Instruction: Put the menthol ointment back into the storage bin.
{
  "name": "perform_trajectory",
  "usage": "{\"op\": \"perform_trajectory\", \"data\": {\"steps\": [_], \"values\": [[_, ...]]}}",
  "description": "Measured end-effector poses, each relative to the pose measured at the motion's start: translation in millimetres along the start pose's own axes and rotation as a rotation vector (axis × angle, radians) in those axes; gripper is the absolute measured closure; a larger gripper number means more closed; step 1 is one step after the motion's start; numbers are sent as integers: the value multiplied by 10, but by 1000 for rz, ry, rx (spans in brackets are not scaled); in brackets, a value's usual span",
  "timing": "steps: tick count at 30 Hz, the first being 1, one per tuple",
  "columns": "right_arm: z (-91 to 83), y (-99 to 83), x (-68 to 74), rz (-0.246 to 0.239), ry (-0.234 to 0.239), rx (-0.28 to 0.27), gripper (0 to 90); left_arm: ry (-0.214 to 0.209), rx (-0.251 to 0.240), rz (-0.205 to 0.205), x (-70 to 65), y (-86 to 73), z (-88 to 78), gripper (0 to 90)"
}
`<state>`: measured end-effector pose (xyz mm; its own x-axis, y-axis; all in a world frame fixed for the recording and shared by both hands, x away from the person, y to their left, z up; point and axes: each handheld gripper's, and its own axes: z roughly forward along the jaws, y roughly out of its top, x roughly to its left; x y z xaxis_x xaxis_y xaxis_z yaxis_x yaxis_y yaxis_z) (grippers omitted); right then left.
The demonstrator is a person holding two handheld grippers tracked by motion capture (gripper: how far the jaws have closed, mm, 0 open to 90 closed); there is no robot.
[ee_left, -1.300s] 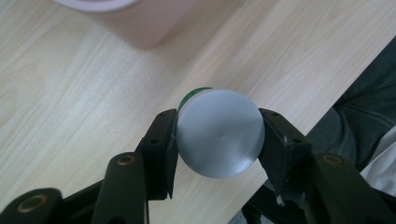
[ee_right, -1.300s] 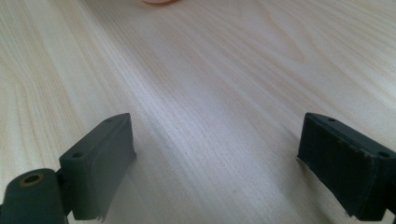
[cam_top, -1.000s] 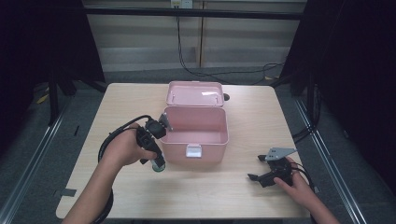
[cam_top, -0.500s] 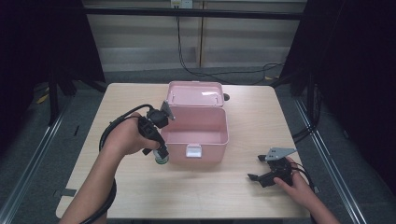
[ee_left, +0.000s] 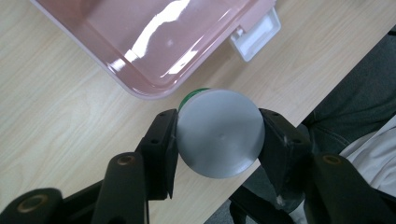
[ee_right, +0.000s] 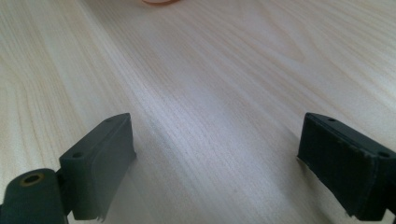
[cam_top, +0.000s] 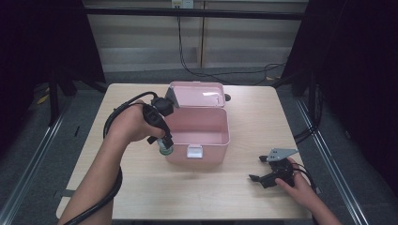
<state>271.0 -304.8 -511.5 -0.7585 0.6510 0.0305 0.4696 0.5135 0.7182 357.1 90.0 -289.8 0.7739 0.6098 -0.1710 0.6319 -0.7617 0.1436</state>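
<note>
A pink plastic box (cam_top: 199,136) stands open in the middle of the table, its lid (cam_top: 195,95) tipped back and a white latch (cam_top: 194,151) on its front wall. My left gripper (cam_top: 164,142) points downward beside the box's front left corner and is shut on a small green can (cam_top: 165,148). In the left gripper view the can's grey round end (ee_left: 219,132) sits between both pads, just outside the box's rim (ee_left: 140,88). My right gripper (cam_top: 257,169) rests low on the table at the front right, jaws wide apart, with bare wood (ee_right: 210,107) between them.
The wooden table (cam_top: 141,197) has open surface in front of the box and on its left side. A thick black cable (cam_top: 111,187) loops from the left gripper along the forearm. Metal floor rails (cam_top: 33,154) run along both sides of the table.
My left gripper has risen from the table with the green can and swung toward the box's front left corner. The right gripper has stayed where it was.
</note>
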Motion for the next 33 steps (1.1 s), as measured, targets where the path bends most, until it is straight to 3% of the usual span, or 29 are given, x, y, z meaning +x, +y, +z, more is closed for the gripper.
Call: {"op": "perform_trajectory", "data": {"steps": [19, 33], "values": [[-2, -2, 1, -1, 1, 0, 100, 21, -25, -22, 68, 262, -151, 501], [-2, -2, 1, -1, 1, 0, 100, 44, -24, -33, 92, 527, -96, 501]]}}
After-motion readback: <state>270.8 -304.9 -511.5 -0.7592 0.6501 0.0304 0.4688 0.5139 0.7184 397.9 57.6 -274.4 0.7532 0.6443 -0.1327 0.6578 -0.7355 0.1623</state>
